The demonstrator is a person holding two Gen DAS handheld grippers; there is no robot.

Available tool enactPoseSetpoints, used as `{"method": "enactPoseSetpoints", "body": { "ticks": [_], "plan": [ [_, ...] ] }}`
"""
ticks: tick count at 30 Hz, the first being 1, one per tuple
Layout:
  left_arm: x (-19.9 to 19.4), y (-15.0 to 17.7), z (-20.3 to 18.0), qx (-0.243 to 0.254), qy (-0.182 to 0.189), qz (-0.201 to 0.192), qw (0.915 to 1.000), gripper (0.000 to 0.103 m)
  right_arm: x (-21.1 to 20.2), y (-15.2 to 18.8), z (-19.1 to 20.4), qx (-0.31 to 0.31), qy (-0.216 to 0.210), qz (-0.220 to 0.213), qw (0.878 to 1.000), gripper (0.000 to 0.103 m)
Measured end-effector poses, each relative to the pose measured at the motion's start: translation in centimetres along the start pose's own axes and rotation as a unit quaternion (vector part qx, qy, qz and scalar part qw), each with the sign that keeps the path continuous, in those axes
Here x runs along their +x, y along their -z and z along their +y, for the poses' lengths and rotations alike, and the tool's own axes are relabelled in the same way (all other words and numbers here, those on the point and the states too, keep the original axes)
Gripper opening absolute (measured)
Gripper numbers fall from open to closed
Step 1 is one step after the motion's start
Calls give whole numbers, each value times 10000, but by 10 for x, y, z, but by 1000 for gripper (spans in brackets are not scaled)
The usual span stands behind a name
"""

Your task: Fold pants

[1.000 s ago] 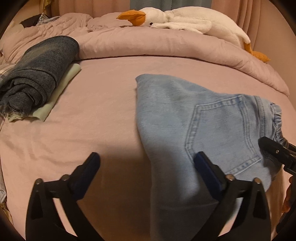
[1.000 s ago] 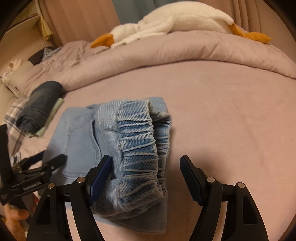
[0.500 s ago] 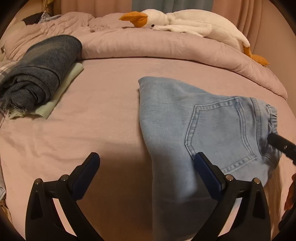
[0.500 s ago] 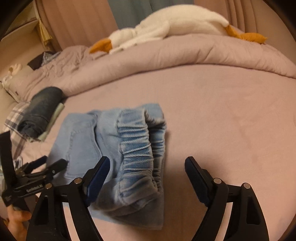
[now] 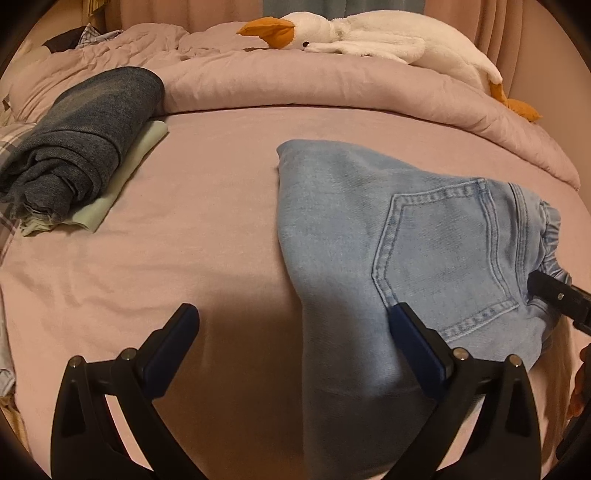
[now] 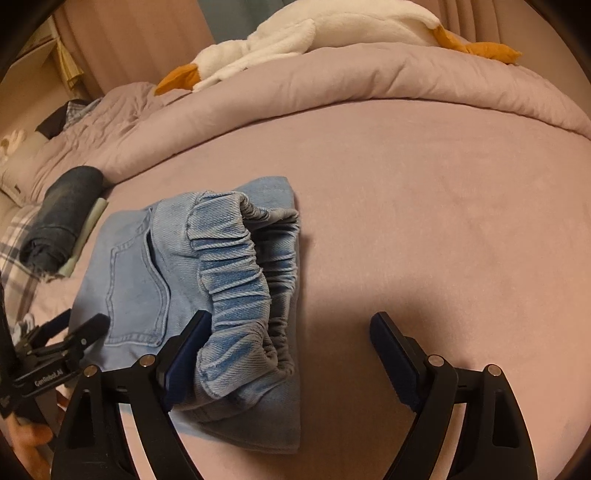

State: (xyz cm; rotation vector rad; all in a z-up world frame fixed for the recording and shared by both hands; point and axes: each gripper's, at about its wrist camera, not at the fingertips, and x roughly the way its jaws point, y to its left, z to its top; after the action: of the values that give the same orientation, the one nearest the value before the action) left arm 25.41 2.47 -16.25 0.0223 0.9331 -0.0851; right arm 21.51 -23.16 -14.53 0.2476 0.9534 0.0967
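Light blue folded jeans (image 5: 369,229) lie on the pink sheet, back pocket up. In the right wrist view their elastic waistband (image 6: 236,266) bulges open at the near end. My right gripper (image 6: 291,325) stands open just behind that waistband; its left pad (image 6: 184,354) is beside the gathered denim, and the right pad hangs over bare sheet. My left gripper (image 5: 291,317) is open over the jeans' left edge, holding nothing. One right gripper finger (image 5: 554,295) shows at the jeans' waist end, and the left gripper (image 6: 74,332) shows at the left.
A folded dark denim garment (image 5: 81,140) sits on a pale green cloth (image 5: 129,173) at the left. A rolled pink duvet (image 5: 332,88) with a white plush goose (image 5: 369,33) lines the far side. Plaid fabric (image 6: 18,251) lies at the left.
The right gripper's jaws have spread wider and let the waistband lie free on the bed. The left gripper has barely moved.
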Motion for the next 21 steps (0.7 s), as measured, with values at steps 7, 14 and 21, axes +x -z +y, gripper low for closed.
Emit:
{"method": "enactPoseSetpoints", "body": {
  "ticks": [7, 14, 21],
  "plan": [
    [-33, 3, -7, 38, -332, -27, 9994, 102, -32, 2, 13, -176, 54, -273, 9995, 86],
    [-98, 9, -5, -356, -73, -254, 9990, 103, -76, 9, 24, -317, 10, -365, 9988, 98],
    [-152, 22, -11, -300, -61, -407, 9987, 103, -117, 26, 42, -641, 68, -431, 9970, 102]
  ]
}}
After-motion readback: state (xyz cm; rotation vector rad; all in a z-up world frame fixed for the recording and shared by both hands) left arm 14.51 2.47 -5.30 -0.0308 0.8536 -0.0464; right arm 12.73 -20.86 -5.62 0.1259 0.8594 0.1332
